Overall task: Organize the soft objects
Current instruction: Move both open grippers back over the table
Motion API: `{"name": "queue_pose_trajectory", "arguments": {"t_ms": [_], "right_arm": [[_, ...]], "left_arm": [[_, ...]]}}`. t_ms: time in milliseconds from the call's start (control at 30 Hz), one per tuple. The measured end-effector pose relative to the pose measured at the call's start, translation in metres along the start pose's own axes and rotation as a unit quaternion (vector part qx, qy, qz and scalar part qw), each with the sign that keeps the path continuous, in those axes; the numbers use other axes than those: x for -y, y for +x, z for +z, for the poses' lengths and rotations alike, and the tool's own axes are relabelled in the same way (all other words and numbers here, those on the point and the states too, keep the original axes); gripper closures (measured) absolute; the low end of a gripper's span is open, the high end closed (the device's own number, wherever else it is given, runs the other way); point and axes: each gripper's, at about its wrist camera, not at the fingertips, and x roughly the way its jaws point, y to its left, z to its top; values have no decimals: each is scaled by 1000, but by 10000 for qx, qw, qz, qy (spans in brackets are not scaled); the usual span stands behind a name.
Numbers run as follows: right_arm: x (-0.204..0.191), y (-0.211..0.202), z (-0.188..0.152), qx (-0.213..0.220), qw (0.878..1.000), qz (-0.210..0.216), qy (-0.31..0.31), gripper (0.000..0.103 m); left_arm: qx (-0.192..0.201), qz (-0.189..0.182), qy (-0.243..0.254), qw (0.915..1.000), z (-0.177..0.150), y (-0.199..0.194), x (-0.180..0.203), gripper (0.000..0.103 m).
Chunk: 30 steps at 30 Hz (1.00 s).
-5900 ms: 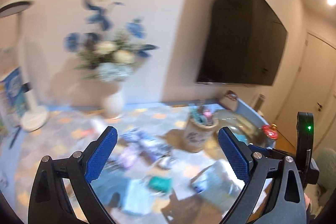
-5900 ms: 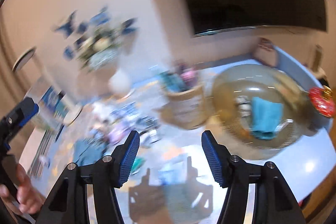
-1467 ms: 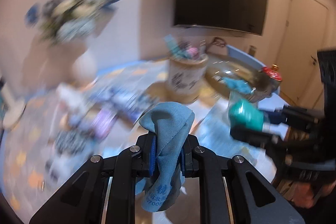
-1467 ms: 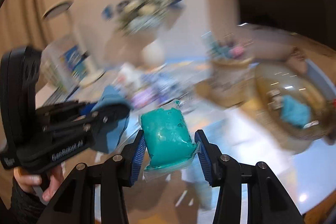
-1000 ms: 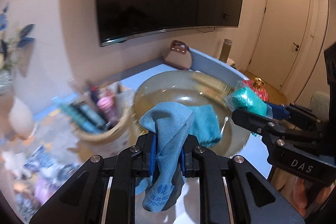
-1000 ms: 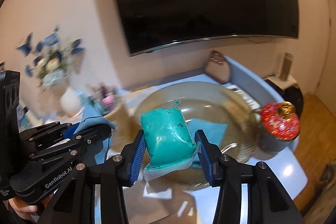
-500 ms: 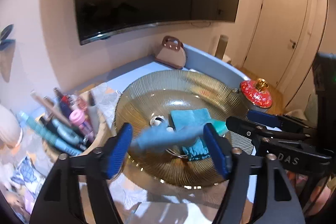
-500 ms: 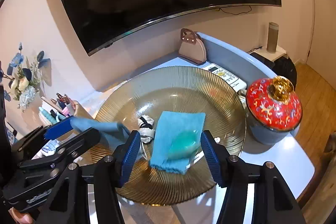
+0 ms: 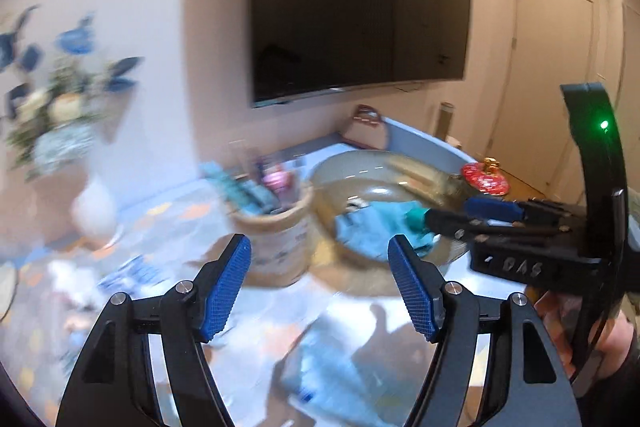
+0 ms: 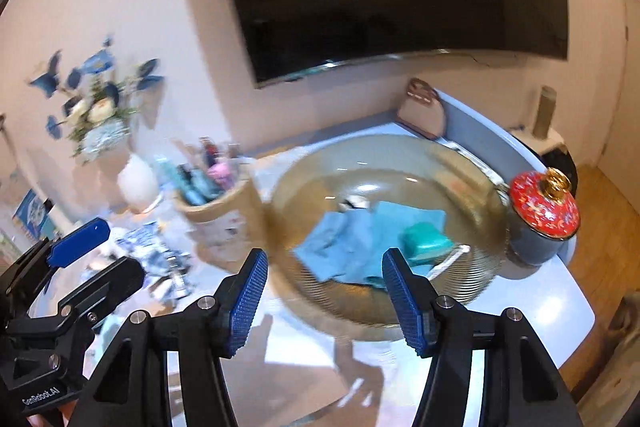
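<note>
A ribbed amber glass bowl (image 10: 472,187) holds two blue cloths (image 10: 344,239) and a teal soft block in a clear bag (image 10: 426,241). My right gripper (image 10: 324,261) stands open and empty just in front of the bowl's near rim. My left gripper (image 9: 318,245) is open and empty too, back from the bowl (image 9: 380,163) and facing the pen cup. In the left wrist view the cloths (image 9: 368,227) and the teal block (image 9: 416,217) lie behind the right gripper (image 9: 452,215). The left gripper (image 10: 92,263) shows at the left edge of the right wrist view.
A beige cup of pens (image 10: 216,215) stands left of the bowl, a red-lidded jar (image 10: 544,211) right of it. Small packets (image 10: 160,259) litter the table at the left. A white vase of flowers (image 10: 136,183) and a small purse (image 10: 422,111) stand by the wall.
Both grippers opened over the bowl: the blue cloth and the teal block dropped into it. Both have since drawn back from the bowl, toward the left.
</note>
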Motion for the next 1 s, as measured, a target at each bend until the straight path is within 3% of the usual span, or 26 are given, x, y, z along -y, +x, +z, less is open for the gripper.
{"name": "queue_pose_trajectory", "arguments": {"t_ms": [267, 367, 567, 733, 867, 933, 1000], "right_arm": [[-94, -26, -18, 200, 9963, 248, -800, 44], [-132, -32, -29, 337, 9921, 74, -1207, 38], [-195, -31, -56, 346, 9846, 388, -1666, 20], [-233, -16, -82, 279, 9773, 627, -2005, 18], [-247, 8, -111, 512, 9669, 854, -2350, 18], [-252, 29, -125, 332, 9651, 684, -2507, 18], [-252, 49, -138, 84, 9636, 787, -2553, 18]], "left_arm": [[236, 841, -609, 9943, -41, -87, -75, 34], [317, 1021, -883, 9903, -59, -116, -104, 34], [321, 1420, -1369, 9798, -96, -156, -156, 34], [162, 1691, -1798, 9689, -134, -159, -189, 34], [15, 1923, -2138, 9578, -170, -147, -207, 34], [-123, 1909, -2332, 9534, -188, -136, -215, 34], [-201, 1964, -2399, 9505, -200, -127, -220, 34]]}}
